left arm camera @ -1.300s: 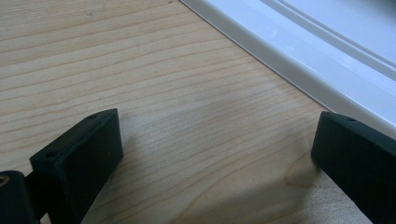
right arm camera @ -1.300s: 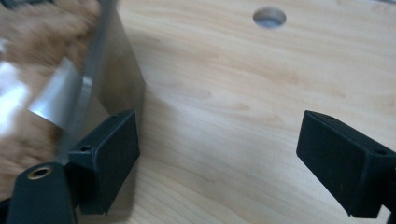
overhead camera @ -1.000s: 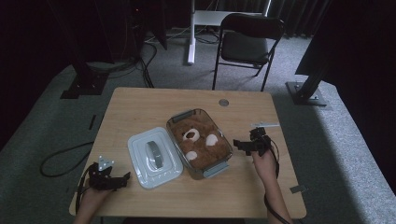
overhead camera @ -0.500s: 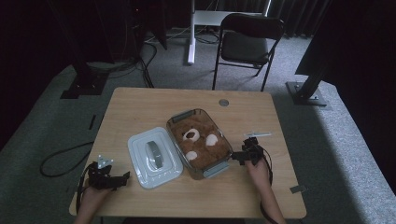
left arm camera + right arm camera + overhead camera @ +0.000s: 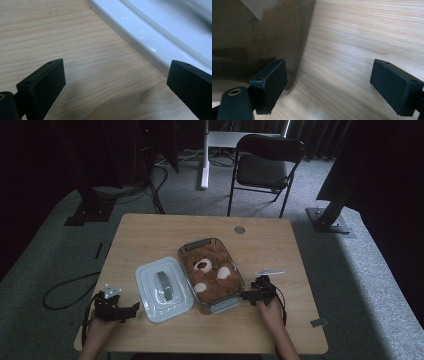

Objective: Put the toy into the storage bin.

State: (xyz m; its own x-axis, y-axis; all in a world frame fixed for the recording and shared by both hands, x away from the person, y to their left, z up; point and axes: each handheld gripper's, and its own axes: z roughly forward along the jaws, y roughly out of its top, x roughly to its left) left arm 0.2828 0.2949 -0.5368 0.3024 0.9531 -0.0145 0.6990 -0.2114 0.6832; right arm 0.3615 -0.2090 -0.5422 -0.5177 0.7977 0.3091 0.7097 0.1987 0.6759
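Near the middle of the wooden table (image 5: 150,240) stands a clear glass container (image 5: 239,279) with a brown teddy bear (image 5: 210,272) lying inside it, and its white lid (image 5: 162,290) lies flat on the table just to its left, touching or nearly touching it. The right gripper (image 5: 248,295) sits low beside the container's near right corner; the right gripper view brings out what the high view cannot, that its jaws stand wide apart with the left jaw close against the glass wall (image 5: 262,37) and nothing held between them. The left gripper (image 5: 131,309) rests near the table's front left edge, just beside the lid's near left corner; the left gripper view shows its jaws also spread wide and empty over bare wood, the lid's rounded white rim (image 5: 150,32) passing just past the right jaw. Both forearms come in from the bottom of the high view, each gripper pointing inward. A small pale strip (image 5: 270,272) lies behind the right gripper.
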